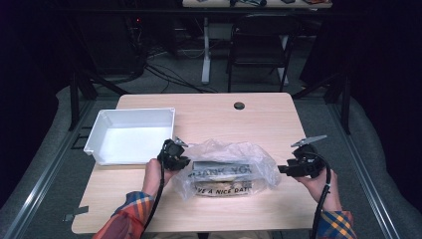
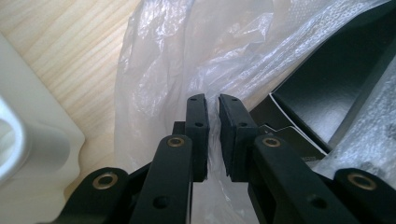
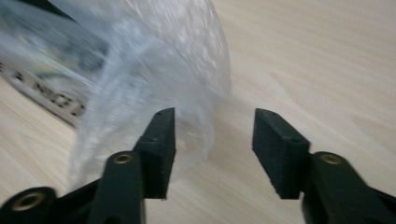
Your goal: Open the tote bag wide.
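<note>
Wooden table (image 1: 259, 119), plastic bag (image 1: 226, 167) pinched in left claw (image 2: 213, 105), seemingly just clear of open right claw (image 3: 215, 116)

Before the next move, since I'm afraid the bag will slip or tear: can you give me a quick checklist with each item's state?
1. Left gripper pinching the plastic bag: ok, film sits between its nearly closed jaws.
2. Right gripper free of the bag: ok, jaws open, nothing between them.
3. Black box inside the bag: ok.
4. White bin ready beside the bag: ok, nothing in it.
5. Bag resting on the table: ok.
6. Film intact at the pinch: cannot tell.
</note>
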`<state>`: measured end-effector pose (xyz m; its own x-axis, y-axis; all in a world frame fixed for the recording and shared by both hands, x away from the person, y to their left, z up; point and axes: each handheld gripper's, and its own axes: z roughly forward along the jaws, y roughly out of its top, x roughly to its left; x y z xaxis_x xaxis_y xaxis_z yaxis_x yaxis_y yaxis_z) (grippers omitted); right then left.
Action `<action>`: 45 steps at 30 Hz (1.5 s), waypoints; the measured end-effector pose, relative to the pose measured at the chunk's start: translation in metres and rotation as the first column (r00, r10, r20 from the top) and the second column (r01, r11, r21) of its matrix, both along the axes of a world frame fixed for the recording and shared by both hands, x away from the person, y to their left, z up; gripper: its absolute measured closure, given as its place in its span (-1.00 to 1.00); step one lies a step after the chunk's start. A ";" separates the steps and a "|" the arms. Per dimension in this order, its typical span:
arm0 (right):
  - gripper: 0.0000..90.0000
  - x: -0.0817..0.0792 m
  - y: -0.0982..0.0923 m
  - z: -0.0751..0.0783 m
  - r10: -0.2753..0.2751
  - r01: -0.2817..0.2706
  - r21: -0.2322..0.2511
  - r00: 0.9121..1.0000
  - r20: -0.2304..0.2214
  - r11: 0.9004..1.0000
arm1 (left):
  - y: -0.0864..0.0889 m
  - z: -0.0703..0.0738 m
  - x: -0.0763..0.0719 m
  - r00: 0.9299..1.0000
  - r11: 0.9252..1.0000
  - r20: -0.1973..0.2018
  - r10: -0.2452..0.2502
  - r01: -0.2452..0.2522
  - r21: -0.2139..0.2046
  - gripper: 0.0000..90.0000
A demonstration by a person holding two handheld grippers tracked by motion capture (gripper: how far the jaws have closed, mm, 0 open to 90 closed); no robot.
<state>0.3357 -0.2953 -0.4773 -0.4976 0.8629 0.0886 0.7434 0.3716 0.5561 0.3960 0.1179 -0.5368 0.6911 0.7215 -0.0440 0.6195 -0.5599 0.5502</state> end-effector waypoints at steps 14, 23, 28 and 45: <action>0.61 0.044 0.080 -0.019 0.135 -0.136 -0.090 0.991 -0.018 0.987 | -0.002 -0.001 0.002 1.000 1.000 0.000 -0.012 0.012 0.000 0.78; 1.00 0.059 0.079 -0.045 0.069 -0.071 -0.120 0.997 -0.020 0.990 | -0.007 -0.008 0.006 1.000 0.999 0.007 -0.013 0.013 0.031 0.80; 1.00 0.066 0.082 -0.054 0.031 -0.031 -0.208 1.000 -0.003 0.978 | -0.009 -0.014 0.008 1.000 0.998 0.013 -0.009 0.008 0.063 0.80; 0.58 0.060 0.075 -0.052 0.024 -0.022 -0.209 1.000 0.009 0.978 | 0.000 -0.012 0.009 0.999 0.999 -0.026 -0.026 0.027 0.021 0.58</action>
